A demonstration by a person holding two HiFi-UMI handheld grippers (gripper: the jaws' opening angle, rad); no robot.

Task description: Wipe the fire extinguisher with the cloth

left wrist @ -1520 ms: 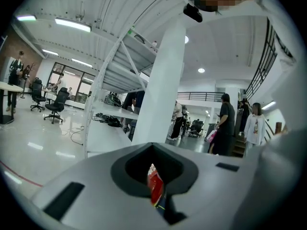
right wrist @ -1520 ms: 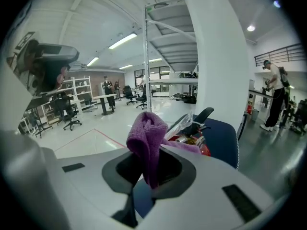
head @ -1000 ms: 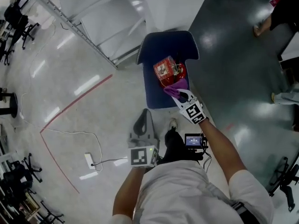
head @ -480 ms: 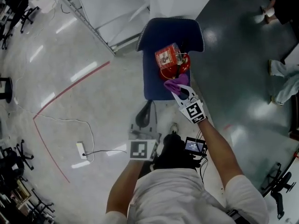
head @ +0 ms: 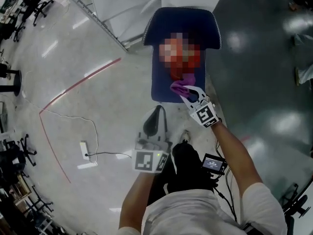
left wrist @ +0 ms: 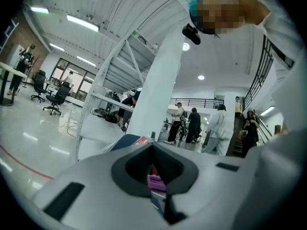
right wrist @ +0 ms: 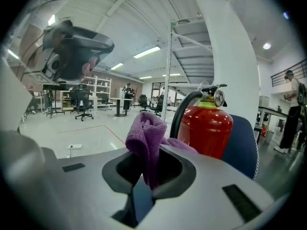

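While the right gripper pinches the purple terry cloth near the red metal fire extinguisher on the blue chair, upper centre, broad flat strokes should serve. The left gripper holds its fingers together, empty.
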